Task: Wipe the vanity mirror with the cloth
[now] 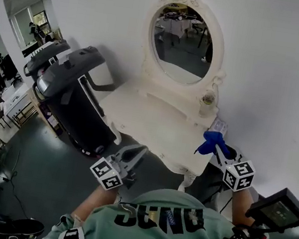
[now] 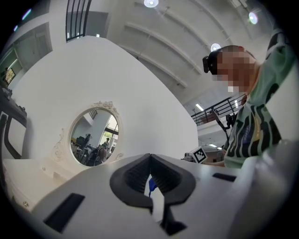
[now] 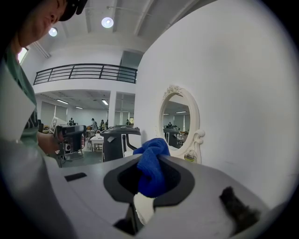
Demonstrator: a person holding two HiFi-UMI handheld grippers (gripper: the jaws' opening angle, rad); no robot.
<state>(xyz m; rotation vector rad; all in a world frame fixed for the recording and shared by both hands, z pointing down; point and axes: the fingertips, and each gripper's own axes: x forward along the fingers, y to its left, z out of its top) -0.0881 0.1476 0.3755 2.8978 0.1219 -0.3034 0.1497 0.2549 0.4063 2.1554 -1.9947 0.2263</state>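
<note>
Still pre-wipe, I reckon: right gripper (image 1: 220,151) is clamped on the bunched blue cloth (image 3: 150,172) at lower right, well below the white-framed oval vanity mirror (image 1: 181,42). Left gripper (image 1: 139,151) is pinched together, empty. Next move: lift cloth to glass.

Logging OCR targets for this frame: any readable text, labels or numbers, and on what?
No text reads cleanly.
Green shirt: big dark letters, distorted, not legible.
Black device's screen: too small to read.
Left marker cube, right marker cube: square patterns only, no letters.
</note>
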